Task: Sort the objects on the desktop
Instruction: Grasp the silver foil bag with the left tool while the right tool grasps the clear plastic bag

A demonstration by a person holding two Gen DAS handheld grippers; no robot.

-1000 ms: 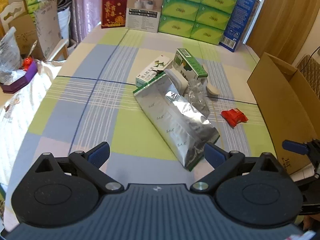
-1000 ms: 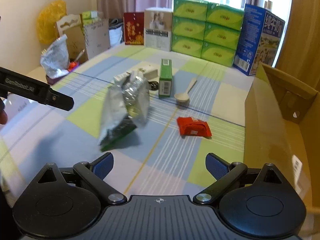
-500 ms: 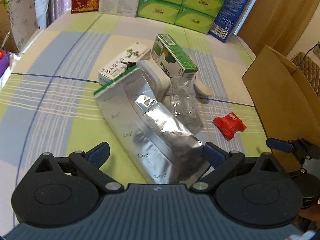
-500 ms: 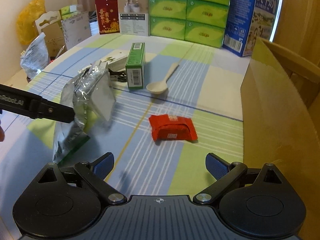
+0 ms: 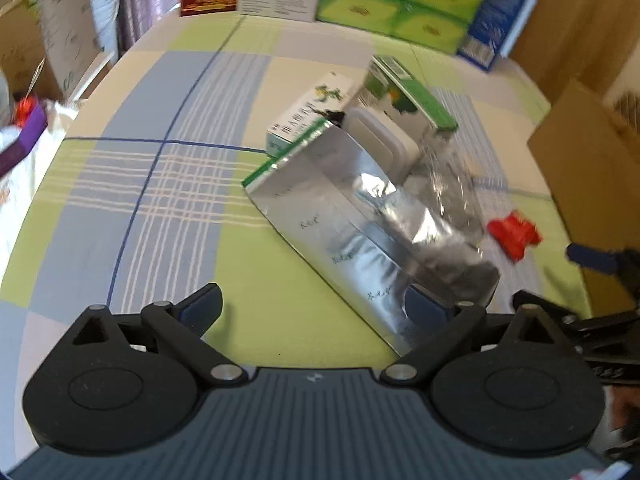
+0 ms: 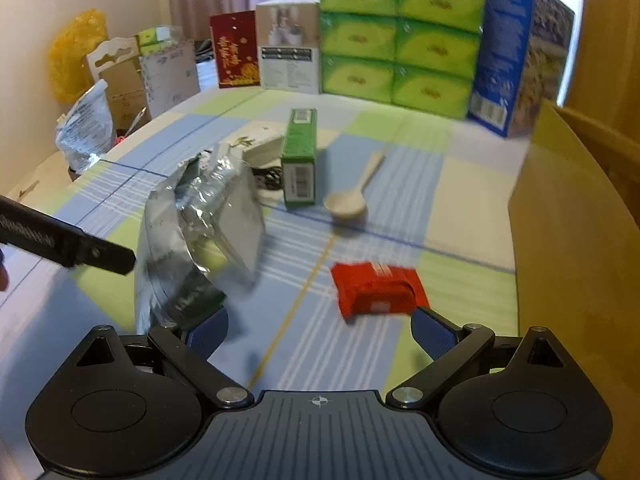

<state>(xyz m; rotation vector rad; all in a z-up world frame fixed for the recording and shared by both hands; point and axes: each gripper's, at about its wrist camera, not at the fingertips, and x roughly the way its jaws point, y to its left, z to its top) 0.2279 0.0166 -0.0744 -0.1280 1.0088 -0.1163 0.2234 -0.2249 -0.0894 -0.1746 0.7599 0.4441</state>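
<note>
Silver foil bag (image 5: 352, 236) lay before my wide-open, empty left tool (image 5: 316, 308); my right tool (image 6: 320, 328), equally agape, faced a red packet (image 6: 378, 288).

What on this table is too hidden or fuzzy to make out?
- Silver foil bag: its printing is motion-blurred in both views.
- Dark object behind the bag, right view: mostly hidden.
- Cardboard box: inside cut off by the frame edge.
</note>
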